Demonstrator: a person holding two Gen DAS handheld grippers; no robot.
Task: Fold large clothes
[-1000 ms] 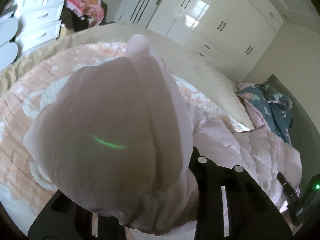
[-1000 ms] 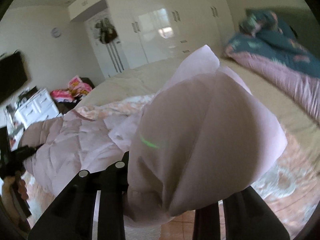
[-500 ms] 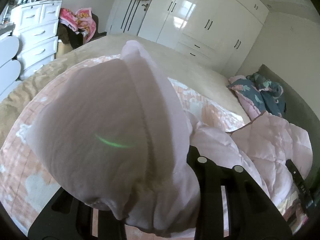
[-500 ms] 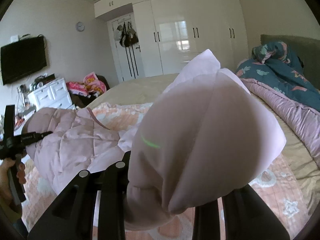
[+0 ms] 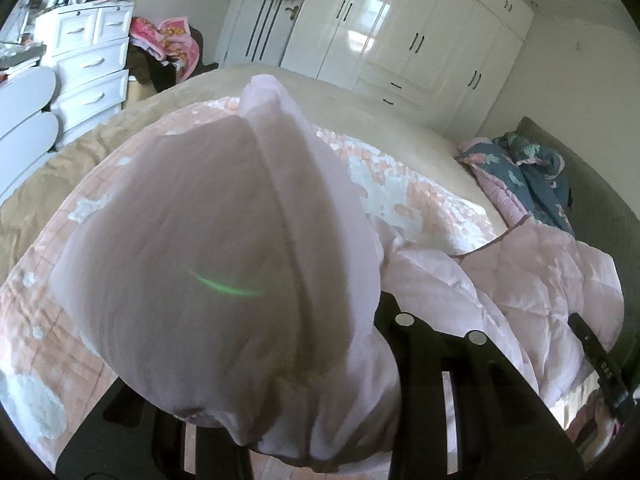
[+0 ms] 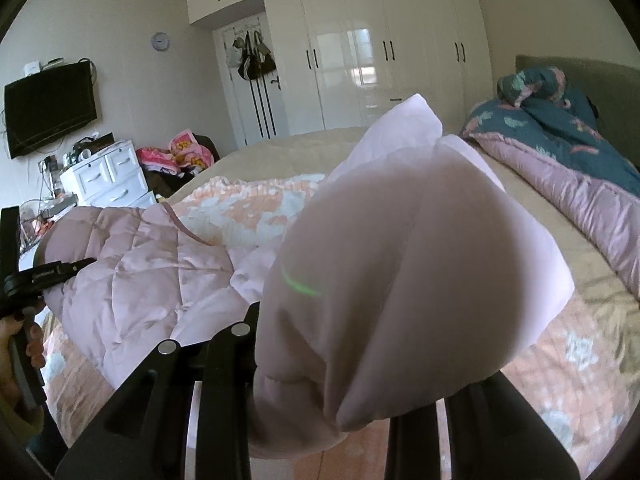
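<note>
Jacket [image 5: 224,264], pale pink and quilted, held up over the bed [image 5: 360,108] at two points, the rest trailing down onto the peach floral blanket [image 5: 420,196]. Left of the jacket's middle: left gripper [image 5: 280,420] pinching a thick bunch of padded fabric, jaws pressed on it with the cloth ballooning out ahead and hiding the fingertips. Probably gripped that deep because the stuffing is slippery and bulky, so a shallow pinch would slide off. Between the two holds: a sagging span of quilted body [image 6: 132,264] lying on the blanket, slack, likely so the piece can be carried across and laid flat. Right of the jacket's middle: right gripper [image 6: 320,420] clamped the same way on another wad of the jacket [image 6: 400,272], fabric spilling past both black fingers [image 6: 224,380]. Two grips well apart, apparently to spread the garment wide and keep one edge straight for a fold. Beyond the jacket, toward the headboard: a teal flowered quilt [image 6: 560,128], heaped clear of the working area.
</note>
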